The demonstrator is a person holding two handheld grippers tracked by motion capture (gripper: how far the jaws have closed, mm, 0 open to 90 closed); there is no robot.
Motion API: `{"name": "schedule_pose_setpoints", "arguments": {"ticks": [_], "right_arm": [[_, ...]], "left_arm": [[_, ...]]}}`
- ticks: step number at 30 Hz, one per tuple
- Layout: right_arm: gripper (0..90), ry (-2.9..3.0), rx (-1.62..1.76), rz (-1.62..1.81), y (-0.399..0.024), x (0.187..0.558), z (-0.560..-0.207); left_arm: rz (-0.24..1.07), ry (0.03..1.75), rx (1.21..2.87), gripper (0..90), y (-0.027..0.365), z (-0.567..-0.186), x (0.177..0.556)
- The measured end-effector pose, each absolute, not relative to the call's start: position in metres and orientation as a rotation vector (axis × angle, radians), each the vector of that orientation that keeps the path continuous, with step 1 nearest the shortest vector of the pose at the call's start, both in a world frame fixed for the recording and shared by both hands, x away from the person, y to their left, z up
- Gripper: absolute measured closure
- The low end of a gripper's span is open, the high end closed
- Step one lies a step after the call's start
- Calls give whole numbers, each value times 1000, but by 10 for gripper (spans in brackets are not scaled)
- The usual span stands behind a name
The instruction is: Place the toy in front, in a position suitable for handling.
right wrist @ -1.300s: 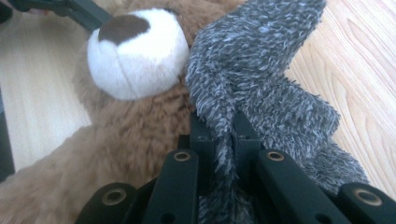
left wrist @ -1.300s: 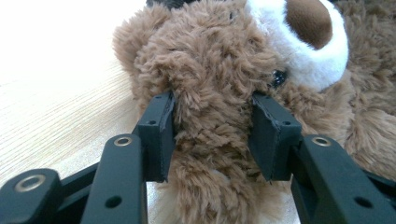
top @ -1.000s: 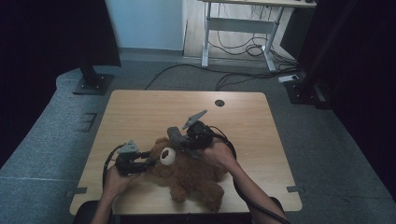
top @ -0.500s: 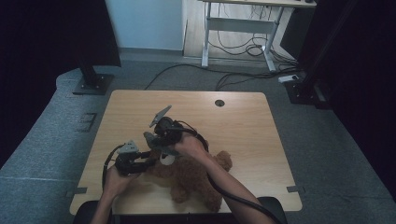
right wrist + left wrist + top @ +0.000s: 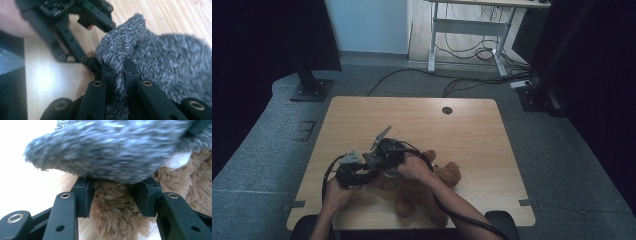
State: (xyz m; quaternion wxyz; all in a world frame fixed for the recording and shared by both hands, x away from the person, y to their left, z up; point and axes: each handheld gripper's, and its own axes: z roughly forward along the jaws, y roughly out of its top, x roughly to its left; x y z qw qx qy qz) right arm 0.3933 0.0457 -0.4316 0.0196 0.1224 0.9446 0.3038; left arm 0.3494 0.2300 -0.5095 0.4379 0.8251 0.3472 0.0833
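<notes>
Now: grey knit (image 5: 160, 65) over brown plush (image 5: 117, 205) | cable (image 5: 452, 207) probably across it

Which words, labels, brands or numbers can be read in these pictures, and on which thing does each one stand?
None: there is no readable text on the brown teddy bear, the grey fuzzy cloth, the left gripper, the right gripper or the wooden table.

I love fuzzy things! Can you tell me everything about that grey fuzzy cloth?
The grey fuzzy knitted cloth looks soft, speckled dark and light grey. The right gripper pinches a fold of it between its fingers. It drapes over the brown plush teddy bear, just above the left gripper, which clasps the bear.
</notes>
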Motion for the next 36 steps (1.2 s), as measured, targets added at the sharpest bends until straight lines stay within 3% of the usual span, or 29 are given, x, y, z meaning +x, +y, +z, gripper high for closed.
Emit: {"name": "schedule_pose_setpoints", "arguments": {"ticks": [5, 8, 12, 19, 23, 29, 32, 36], "right_arm": [[822, 2927, 381, 965, 28, 382, -431], [821, 2913, 380, 963, 17, 374, -430], [821, 2901, 407, 972, 2, 370, -429], [820, 2860, 447, 994, -15, 373, -413], [819, 2840, 444, 1001, -25, 365, -399], [819, 2839, 487, 954, -46, 356, -399], [819, 2850, 536, 922, -53, 356, -413], [821, 2849, 569, 881, -55, 359, -427]], "left_arm": [[215, 860, 2085, 511, 224, -512, 350], [315, 864, 2226, 539, 214, -519, 349], [285, 857, 2268, 546, 205, -525, 351], [128, 781, 2145, 405, 215, -514, 352], [79, 730, 2161, 395, 207, -518, 355], [66, 712, 2192, 561, 202, -523, 358], [81, 701, 2198, 715, 199, -522, 358], [91, 707, 2197, 796, 196, -522, 356]]}}
